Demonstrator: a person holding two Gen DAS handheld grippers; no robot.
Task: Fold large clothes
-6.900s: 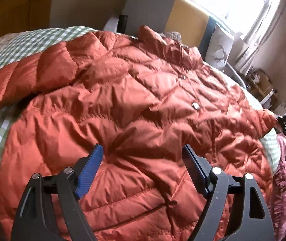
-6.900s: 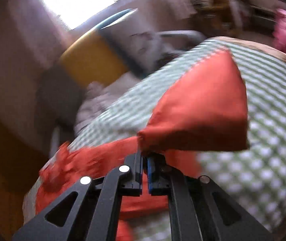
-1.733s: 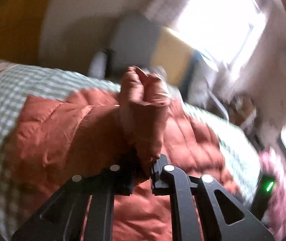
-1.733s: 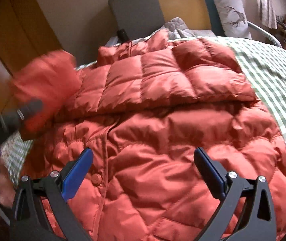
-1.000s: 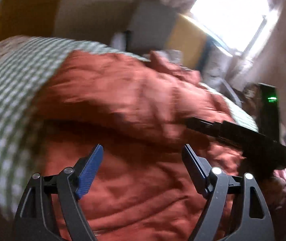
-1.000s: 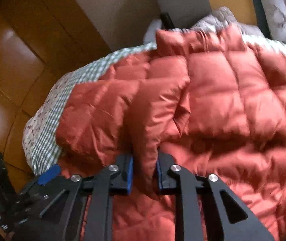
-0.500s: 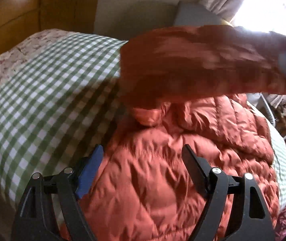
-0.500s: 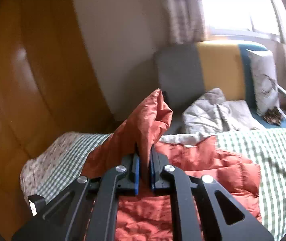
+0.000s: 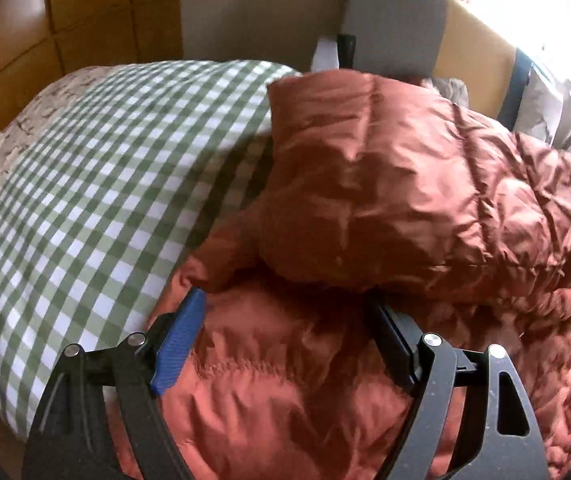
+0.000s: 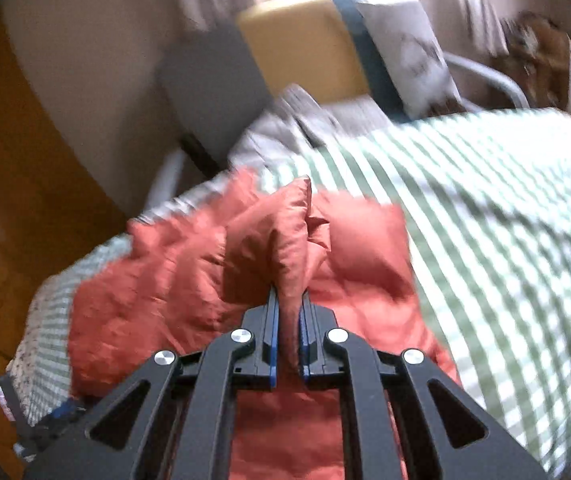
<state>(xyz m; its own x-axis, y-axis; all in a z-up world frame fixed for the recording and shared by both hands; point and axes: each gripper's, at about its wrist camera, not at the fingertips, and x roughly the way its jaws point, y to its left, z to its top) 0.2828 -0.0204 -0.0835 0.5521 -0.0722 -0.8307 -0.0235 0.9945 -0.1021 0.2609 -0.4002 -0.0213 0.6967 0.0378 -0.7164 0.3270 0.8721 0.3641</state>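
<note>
Here the rust-orange quilted jacket (image 9: 385, 208) lies across the green-and-white checked bedcover (image 9: 97, 168), toward the right side of the bed in the left wrist view, with one thick padded panel folded over and resting on top of the lower layer. The left gripper (image 9: 285, 344) hangs just over the jacket's lower part with its jaws spread wide and nothing between them; its blue-padded finger sits near the jacket's left edge, where the fabric meets the checked cover, and the other finger's tip is tucked beneath the overhanging edge of the folded panel.

In the right wrist view the right gripper (image 10: 287, 336) is clamped tight on a raised fold of the jacket (image 10: 285, 248), which stands up in a peak from between the blue pads. The rest of the jacket spreads below and to the left of that pinch, and the checked cover stretches away to the right. This view is motion-blurred. Behind the bed stands a chair with a grey and yellow back (image 10: 297, 48), with a pale cushion (image 10: 405, 52) leaning on it, and wooden panelling (image 9: 65, 28) lines the wall at the left
</note>
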